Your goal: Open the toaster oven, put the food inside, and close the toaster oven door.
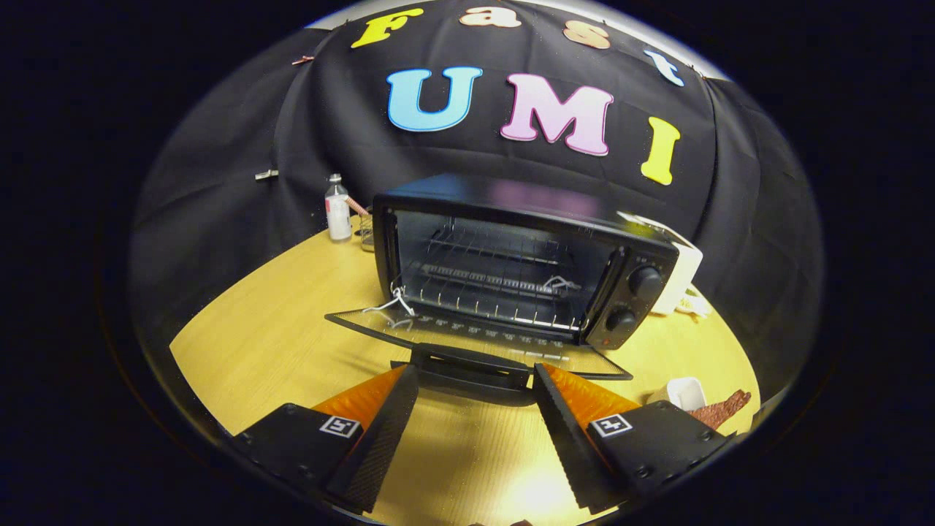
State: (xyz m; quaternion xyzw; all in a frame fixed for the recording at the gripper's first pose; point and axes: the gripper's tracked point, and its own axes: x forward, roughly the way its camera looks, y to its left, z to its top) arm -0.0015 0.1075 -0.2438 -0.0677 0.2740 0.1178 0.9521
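A small bottle (337, 210) stands at the far left of the wooden table (277, 329), near the booth wall. The toaster oven (526, 256) sits mid-table, its glass door (467, 340) folded down flat, wire rack (497, 281) bare. The gripper (475, 380) is spread wide, holding nothing, fingertips flanking the door handle (471, 369). Right of the fingers lie a white dish (683, 393) and a brown piece of food (723, 409).

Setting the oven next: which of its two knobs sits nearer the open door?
The lower knob, below the upper knob. The open gripper flanks the door handle.
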